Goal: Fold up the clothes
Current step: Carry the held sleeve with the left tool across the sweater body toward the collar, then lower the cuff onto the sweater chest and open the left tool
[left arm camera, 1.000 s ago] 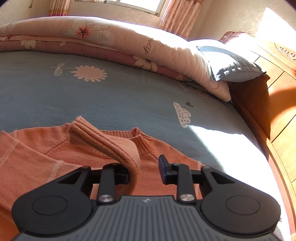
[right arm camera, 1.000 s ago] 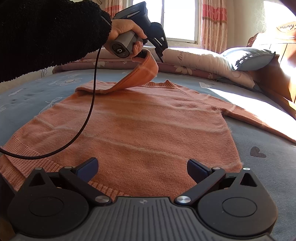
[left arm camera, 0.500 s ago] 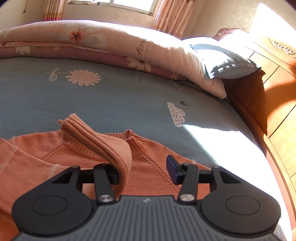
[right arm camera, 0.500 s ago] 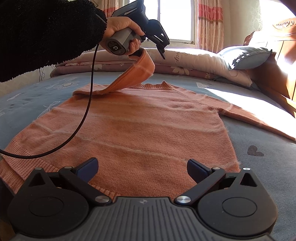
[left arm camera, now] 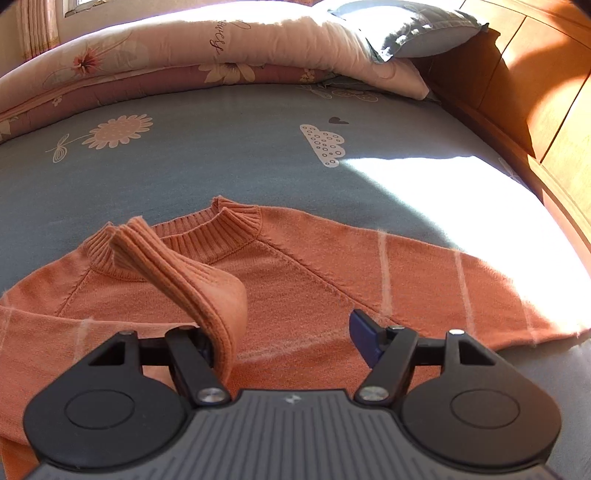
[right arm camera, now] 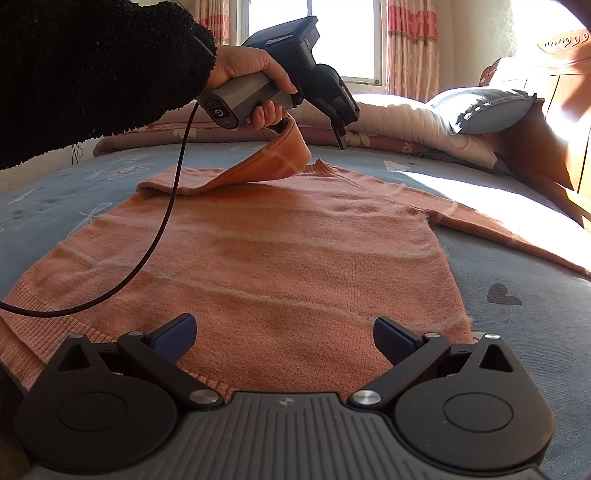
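An orange knit sweater (right arm camera: 280, 258) lies flat, front up, on the bed. One sleeve is lifted and folded across the chest; its ribbed cuff (left arm camera: 192, 280) drapes over the left finger of my left gripper (left arm camera: 282, 336). That gripper's jaws stand wide apart, so it is open and nothing is pinched. The other sleeve (left arm camera: 461, 295) lies stretched out towards the sunlit side. My right gripper (right arm camera: 284, 338) hovers open just above the sweater's hem, with nothing between its fingers.
The blue-grey sheet (left arm camera: 221, 155) surrounds the sweater. A folded floral quilt (left arm camera: 221, 44) and a grey pillow (left arm camera: 406, 26) lie at the far side. A wooden headboard (left arm camera: 535, 92) runs along the right. A black cable (right arm camera: 147, 254) hangs from a person's hand (right arm camera: 251, 70) across the sweater.
My left gripper's jaws have spread wider, releasing the pinch on the cuff, which now only hangs on one finger. It carried the sleeve further over the chest. The right gripper stayed put.
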